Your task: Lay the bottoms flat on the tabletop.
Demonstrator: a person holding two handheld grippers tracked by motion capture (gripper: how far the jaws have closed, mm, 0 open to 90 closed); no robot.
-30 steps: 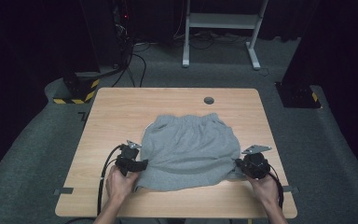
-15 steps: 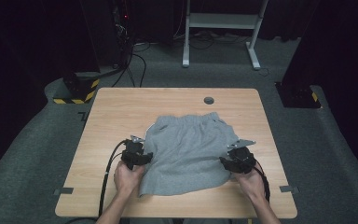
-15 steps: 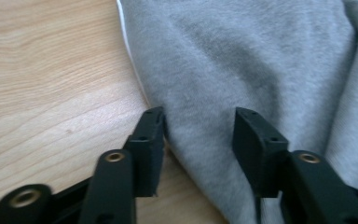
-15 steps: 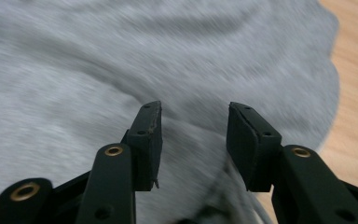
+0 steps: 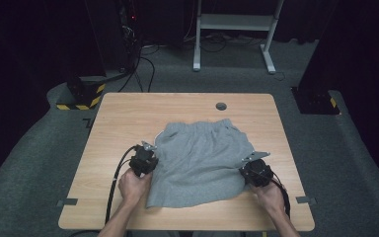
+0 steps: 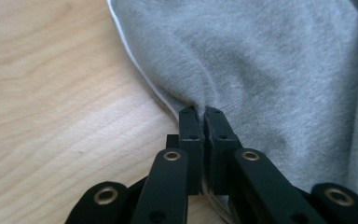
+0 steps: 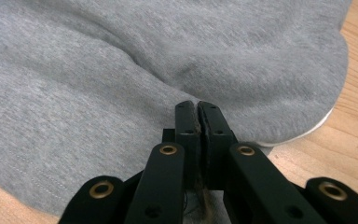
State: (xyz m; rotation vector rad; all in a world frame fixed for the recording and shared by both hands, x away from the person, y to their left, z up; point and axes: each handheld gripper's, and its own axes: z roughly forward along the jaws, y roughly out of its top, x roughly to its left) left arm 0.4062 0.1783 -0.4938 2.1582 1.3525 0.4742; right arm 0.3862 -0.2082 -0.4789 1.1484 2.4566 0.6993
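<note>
Both grippers pinched on grey shorts [image 5: 200,165], flat on table [image 5: 128,111].

L gripper [image 6: 199,122]: jaws just closed, tips together w/ a fold of the shorts' white-piped edge nipped between; rest of cloth spreads ahead and to one side of jaws, bare wood on the other. R gripper [image 7: 198,117]: jaws just closed too, no gap, fabric bunched at tips; cloth ahead, hem beside jaws.

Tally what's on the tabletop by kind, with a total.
Grey shorts: 1
Handheld grippers: 2, the left gripper and the right gripper, both with jaws shut on the shorts' side edges
Round hole in the table: 1
Total: 4
</note>
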